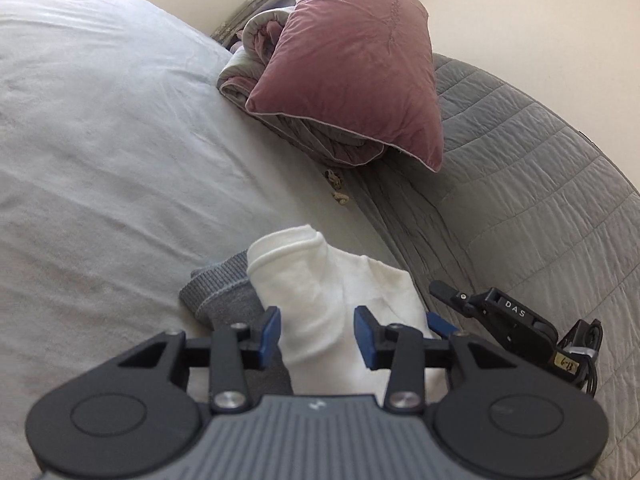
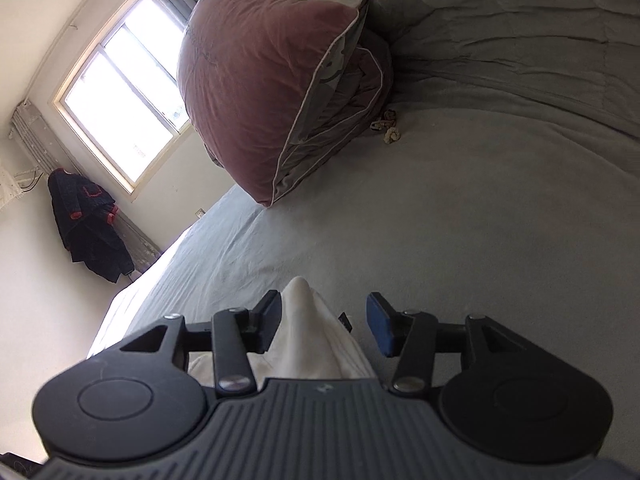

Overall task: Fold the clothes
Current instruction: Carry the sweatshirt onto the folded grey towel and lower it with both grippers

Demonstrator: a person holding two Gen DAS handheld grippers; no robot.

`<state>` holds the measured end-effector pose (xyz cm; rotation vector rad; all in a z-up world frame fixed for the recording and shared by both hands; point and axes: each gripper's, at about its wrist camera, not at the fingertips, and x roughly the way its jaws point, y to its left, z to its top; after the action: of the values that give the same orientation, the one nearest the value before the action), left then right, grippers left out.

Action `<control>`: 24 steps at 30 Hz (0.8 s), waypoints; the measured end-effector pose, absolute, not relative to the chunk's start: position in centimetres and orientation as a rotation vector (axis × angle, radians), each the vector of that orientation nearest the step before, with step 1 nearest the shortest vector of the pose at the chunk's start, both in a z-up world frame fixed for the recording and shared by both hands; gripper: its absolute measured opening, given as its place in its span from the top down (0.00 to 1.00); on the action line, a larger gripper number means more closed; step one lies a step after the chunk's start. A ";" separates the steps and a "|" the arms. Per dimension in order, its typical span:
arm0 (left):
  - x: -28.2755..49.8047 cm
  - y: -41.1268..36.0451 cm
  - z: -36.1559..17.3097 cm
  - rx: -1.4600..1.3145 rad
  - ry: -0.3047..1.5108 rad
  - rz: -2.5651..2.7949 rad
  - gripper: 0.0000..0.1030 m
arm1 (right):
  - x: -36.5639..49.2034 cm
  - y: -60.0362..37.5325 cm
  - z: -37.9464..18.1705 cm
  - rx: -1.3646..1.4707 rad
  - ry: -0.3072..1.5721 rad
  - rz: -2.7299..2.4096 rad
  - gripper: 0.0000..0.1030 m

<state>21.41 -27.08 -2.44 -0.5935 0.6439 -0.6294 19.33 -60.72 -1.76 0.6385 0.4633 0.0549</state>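
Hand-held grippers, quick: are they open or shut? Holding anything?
Left hand-held gripper: open, white garment between its pads, not pinched.
Right hand-held gripper: open, white cloth beside one pad, not gripped.

Left-wrist view: my camera sits just behind my left tongs (image 1: pixel 316 338), tilted down across the bed (image 1: pixel 100 140), close over the white garment (image 1: pixel 332 292). Right-wrist view: the same, behind my right tongs (image 2: pixel 322 326). Both share the pink pillow (image 1: pixel 352 64) far ahead of the tongs.

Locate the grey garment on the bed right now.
In the left wrist view, the grey garment lies on the bed, tucked under the white garment's left edge.
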 end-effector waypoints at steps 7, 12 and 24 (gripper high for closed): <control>23.3 -29.9 0.4 -0.370 0.505 -0.645 0.62 | 15.8 -56.9 0.2 0.346 0.326 0.020 0.53; 25.0 -31.2 -1.7 -0.315 0.534 -0.608 0.68 | 14.9 -55.7 -1.6 0.283 0.267 0.064 0.64; 24.7 -31.6 -2.1 -0.272 0.591 -0.583 0.69 | 16.4 -56.0 -3.6 0.329 0.445 -0.035 0.69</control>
<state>24.69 -31.56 -2.15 -0.2717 0.5905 -0.5831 16.41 -55.97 -3.60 0.3285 0.4448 -0.0353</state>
